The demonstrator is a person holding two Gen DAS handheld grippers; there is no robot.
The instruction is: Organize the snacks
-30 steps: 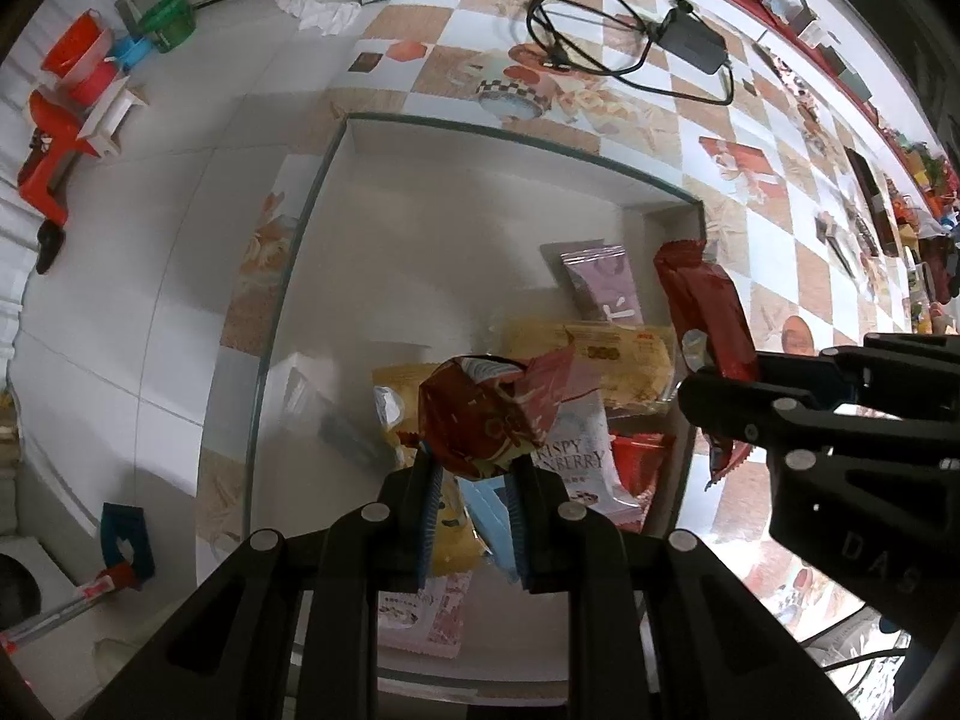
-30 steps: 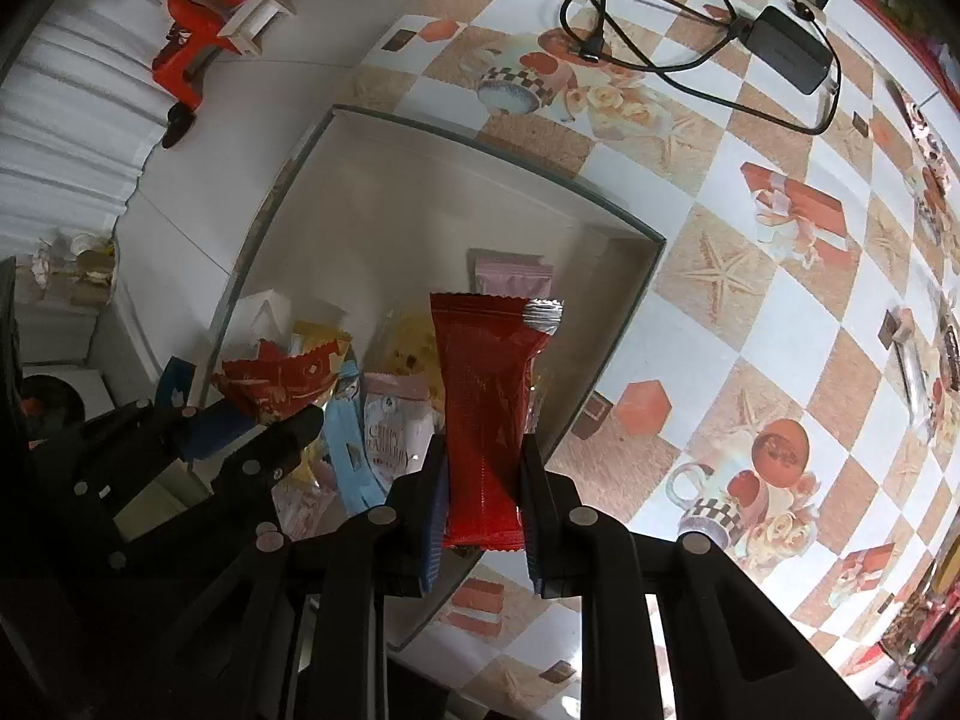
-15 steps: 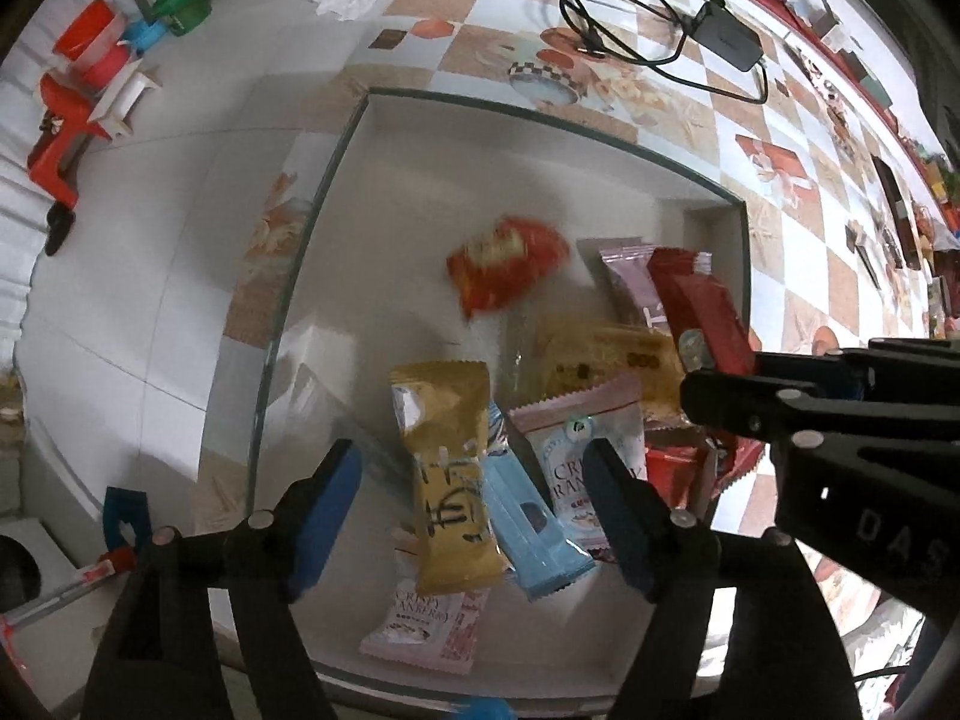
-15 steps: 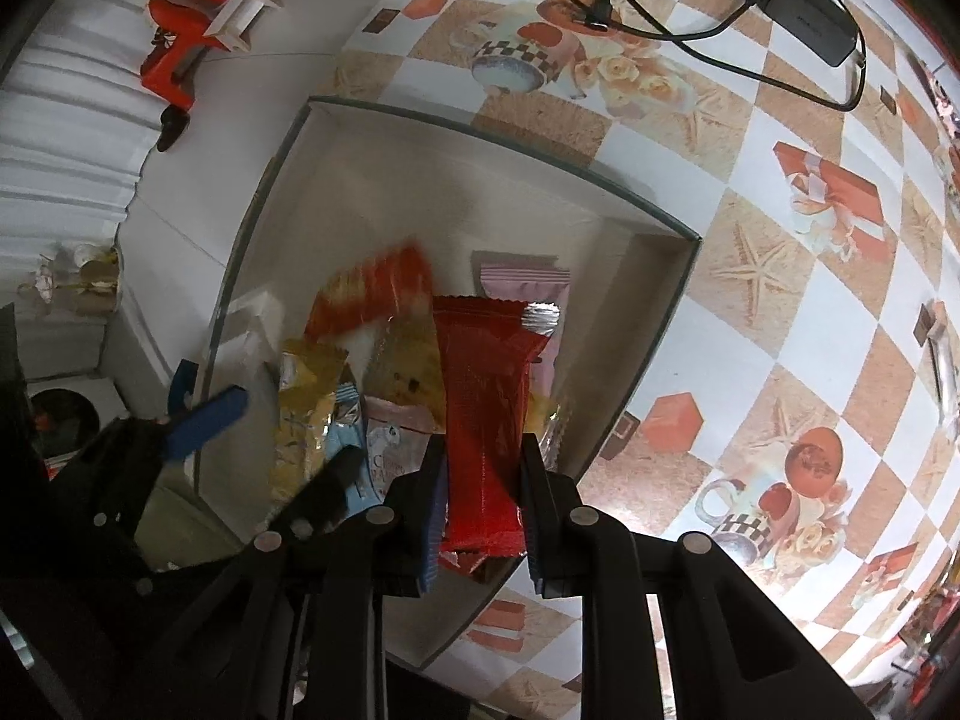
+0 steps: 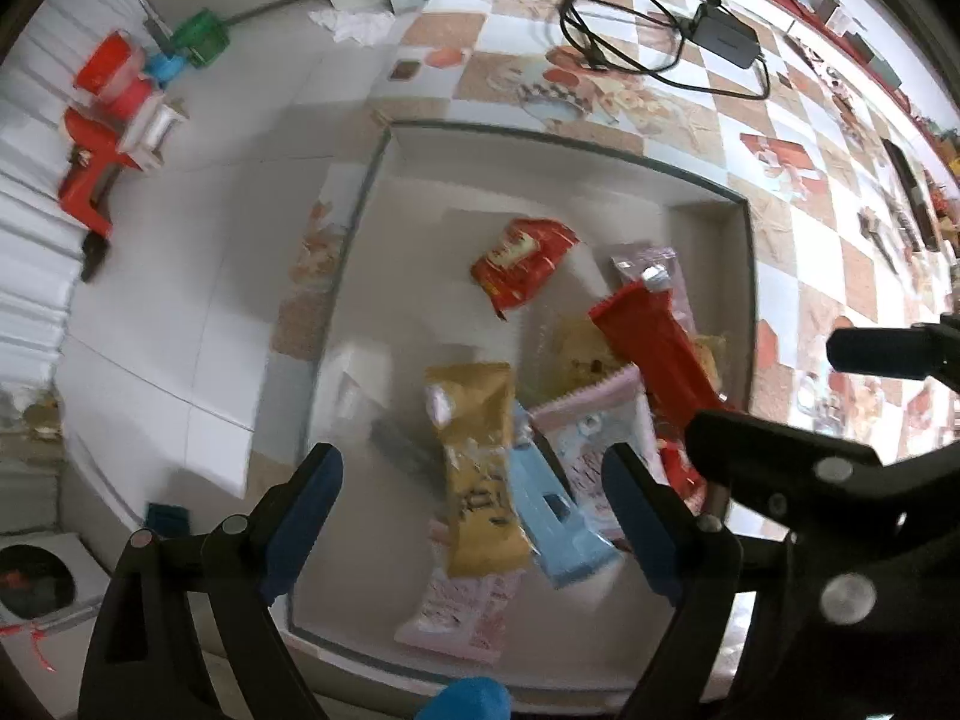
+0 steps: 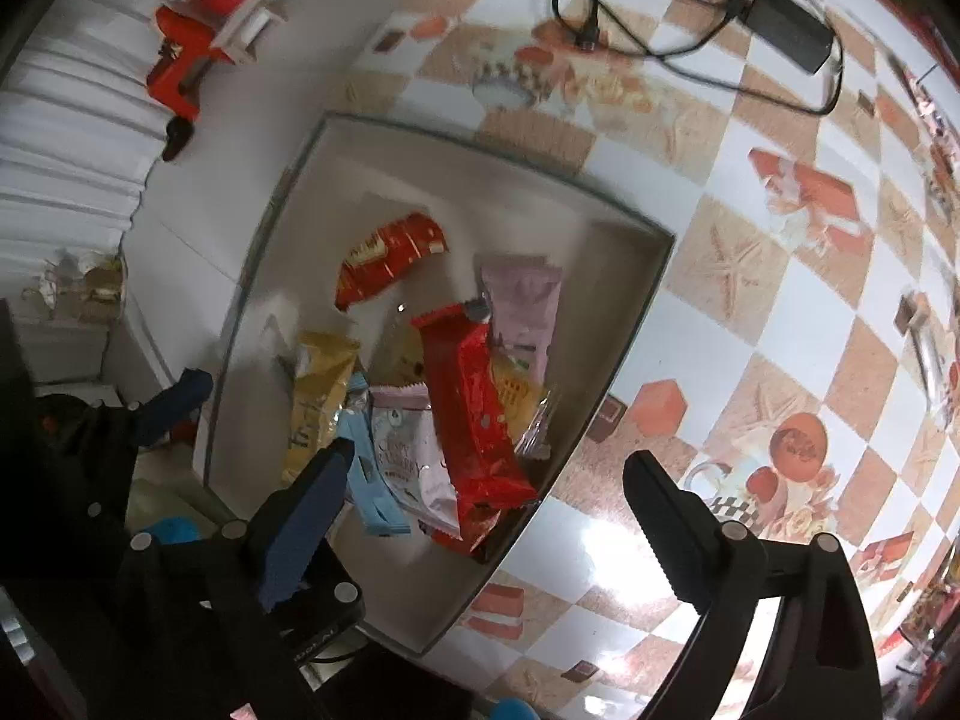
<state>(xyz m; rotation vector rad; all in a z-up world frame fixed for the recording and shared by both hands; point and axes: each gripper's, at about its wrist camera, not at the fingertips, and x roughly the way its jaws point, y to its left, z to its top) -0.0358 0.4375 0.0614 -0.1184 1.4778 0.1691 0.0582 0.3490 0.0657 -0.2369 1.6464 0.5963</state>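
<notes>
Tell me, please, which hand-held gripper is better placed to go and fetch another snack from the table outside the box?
Probably the right hand-held gripper. It is open and empty, at the box edge beside the checkered table. The left hand-held gripper, also open, hangs over the snacks at the floor side.

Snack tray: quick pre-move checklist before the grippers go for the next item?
1. Left gripper empty, jaws just opened: ok.
2. Right gripper empty, jaws just opened: ok.
3. Long red bar inside the tray, lying on the pile: ok.
4. Small red packet lying flat on the tray floor, apart from the pile: ok.
5. Snacks sorted or lined up: not ok, yellow packet, blue packet and pink packets overlap.
6. More snacks left outside the tray: cannot tell.
</notes>
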